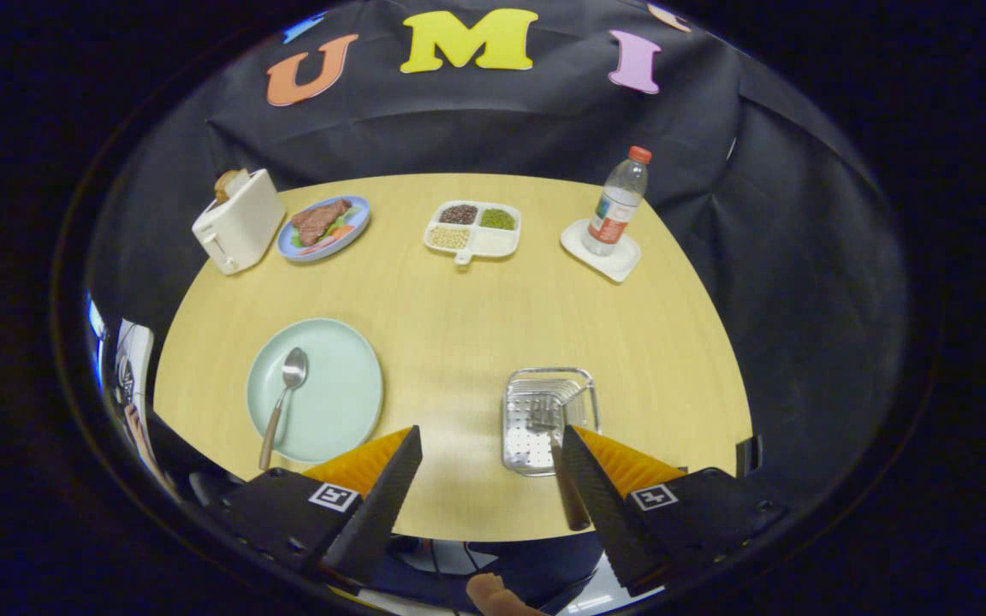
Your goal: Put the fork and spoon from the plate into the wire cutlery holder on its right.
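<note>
A pale green plate [339, 389] lies on the wooden table beyond my left finger. A metal spoon [294, 368] rests on it, bowl at the far end and brown handle reaching over the near rim. The wire cutlery holder [512, 409] stands to the plate's right, just ahead of my right finger. The fork [563, 483] lies with its tines inside the holder, and its brown handle sticks out over the near rim, close along the inner side of my right finger. My gripper [491, 432] is open wide, with bare table between the fingers.
Along the table's far side stand a white toaster [239, 221], a blue plate of food [323, 227], a white divided dish of beans [474, 229] and a water bottle [619, 201] on a white coaster. The table's near edge runs just under my fingers.
</note>
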### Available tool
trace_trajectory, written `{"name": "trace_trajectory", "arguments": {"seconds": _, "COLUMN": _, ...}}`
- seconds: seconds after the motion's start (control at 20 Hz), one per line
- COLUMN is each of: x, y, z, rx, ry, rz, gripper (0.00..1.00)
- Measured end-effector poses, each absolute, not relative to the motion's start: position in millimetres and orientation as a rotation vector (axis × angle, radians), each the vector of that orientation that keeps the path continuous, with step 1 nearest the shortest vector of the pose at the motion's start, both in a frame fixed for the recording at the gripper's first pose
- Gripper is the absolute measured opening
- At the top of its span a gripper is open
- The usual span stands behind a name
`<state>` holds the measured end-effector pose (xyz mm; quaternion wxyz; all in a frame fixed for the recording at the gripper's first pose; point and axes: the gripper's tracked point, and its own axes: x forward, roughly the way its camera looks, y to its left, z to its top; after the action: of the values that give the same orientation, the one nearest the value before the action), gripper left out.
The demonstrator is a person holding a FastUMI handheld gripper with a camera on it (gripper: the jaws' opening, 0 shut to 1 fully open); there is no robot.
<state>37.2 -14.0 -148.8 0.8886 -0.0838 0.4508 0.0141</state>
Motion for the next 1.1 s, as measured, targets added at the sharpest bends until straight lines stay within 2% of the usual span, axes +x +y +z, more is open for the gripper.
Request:
{"name": "trace_trajectory", "arguments": {"seconds": 0.5, "x": 18.7, "y": 109.8, "z": -187.1, "rx": -0.243, "ry": 1.026, "rz": 0.169, "gripper": 0.97}}
{"name": "trace_trajectory", "arguments": {"seconds": 0.85, "x": 17.7, "y": 170.3, "z": -224.9, "rx": -0.037, "ry": 1.148, "rz": 0.173, "gripper": 0.97}}
{"name": "trace_trajectory", "arguments": {"seconds": 1.1, "x": 18.0, "y": 197.8, "z": -248.6, "rx": -0.058, "ry": 1.186, "rz": 0.165, "gripper": 0.96}}
